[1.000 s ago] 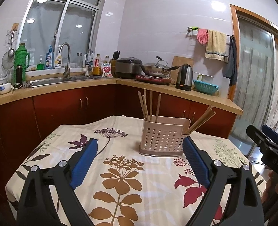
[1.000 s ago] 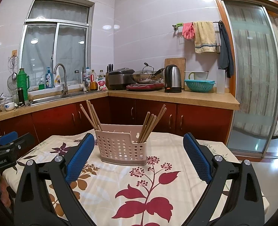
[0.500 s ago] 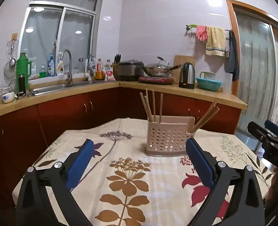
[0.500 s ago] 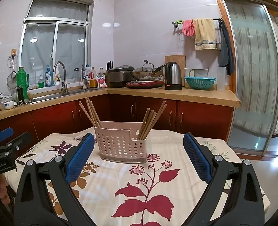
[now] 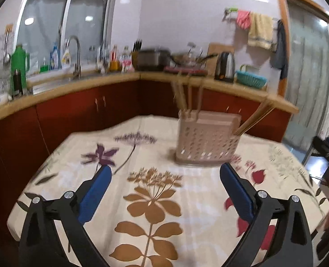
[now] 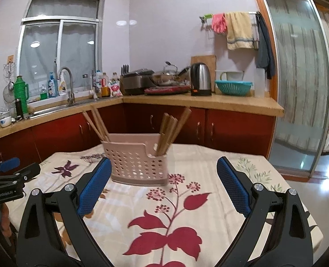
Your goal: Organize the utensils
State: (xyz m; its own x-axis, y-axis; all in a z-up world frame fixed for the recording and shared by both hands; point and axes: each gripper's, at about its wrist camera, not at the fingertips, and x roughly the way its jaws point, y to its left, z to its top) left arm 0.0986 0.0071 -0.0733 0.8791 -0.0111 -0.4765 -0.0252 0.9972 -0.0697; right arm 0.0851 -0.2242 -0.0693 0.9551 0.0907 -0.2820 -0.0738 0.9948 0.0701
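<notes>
We take the perforated pink utensil basket (image 6: 140, 162) as our landmark: it stands upright on the floral tablecloth (image 6: 186, 200), toward the far half of the table, in front of the red-fronted counter cabinets (image 6: 238, 129). Wooden chopsticks (image 6: 169, 129) lean out of it in two bunches, one from the end compartment nearer the sink side (image 6: 95, 122) and one from the opposite end; in the left wrist view the same basket (image 5: 206, 140) appears blurred, with sticks (image 5: 187, 93) rising from its left end and others slanting out to the right. Our left gripper (image 5: 165, 173) hangs over the cloth on the near side of the basket, its blue pads (image 5: 96, 191) spread wide with only bare cloth between them; its jaws have just been opening and nothing lies in the gap. Our right gripper (image 6: 162, 166) is likewise on the near side of the basket, jaws spread wide and holding nothing; its left pad (image 6: 95, 184) overlaps the basket's lower near corner in the picture, though we cannot tell whether it touches. Each gripper shows at the edge of the other's view, to either side of the basket. Behind the basket, on the counter, stand a steel kettle (image 6: 201, 79) and a teal colander (image 6: 233, 87).
</notes>
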